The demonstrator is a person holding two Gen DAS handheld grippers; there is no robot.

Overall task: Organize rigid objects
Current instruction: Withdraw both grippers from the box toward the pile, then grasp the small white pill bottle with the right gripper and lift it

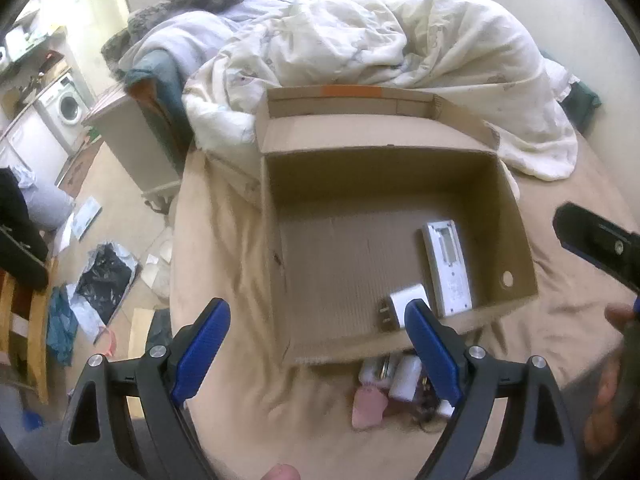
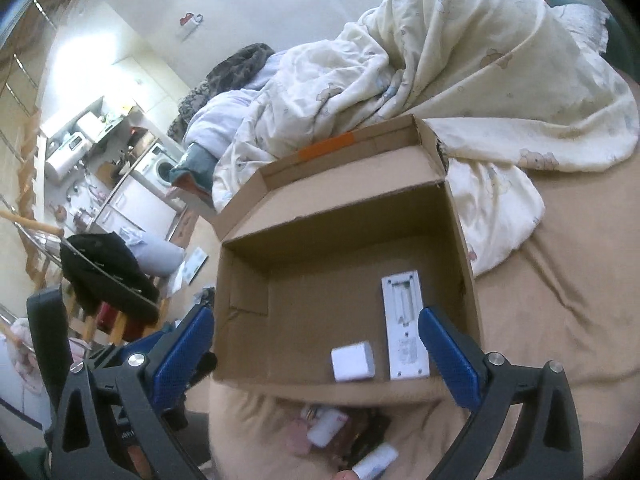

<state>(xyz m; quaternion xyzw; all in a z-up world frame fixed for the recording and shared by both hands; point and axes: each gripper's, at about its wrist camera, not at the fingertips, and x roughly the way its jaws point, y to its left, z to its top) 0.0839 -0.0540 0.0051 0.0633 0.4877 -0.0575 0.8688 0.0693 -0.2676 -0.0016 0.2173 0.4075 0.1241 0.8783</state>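
An open cardboard box (image 1: 304,184) (image 2: 248,280) lies on the bed. Inside it lie a white remote-like device (image 1: 448,268) (image 2: 404,332), back side up, and a white plug adapter (image 1: 404,306) (image 2: 352,362). A small pile of loose things (image 1: 396,384) (image 2: 332,428) lies on the tan sheet in front of the box's near wall: white tubes, a pink piece, dark bits. My left gripper (image 1: 318,338) is open and empty above the near wall. My right gripper (image 2: 316,354) is open and empty above the box's near end; part of it shows in the left wrist view (image 1: 596,240).
A rumpled cream duvet (image 1: 380,48) (image 2: 460,80) is heaped behind the box. The bed's left edge drops to a cluttered floor (image 1: 104,280) with bags and papers. A chair with dark clothing (image 2: 108,268) and a washing machine (image 1: 68,104) stand at the left.
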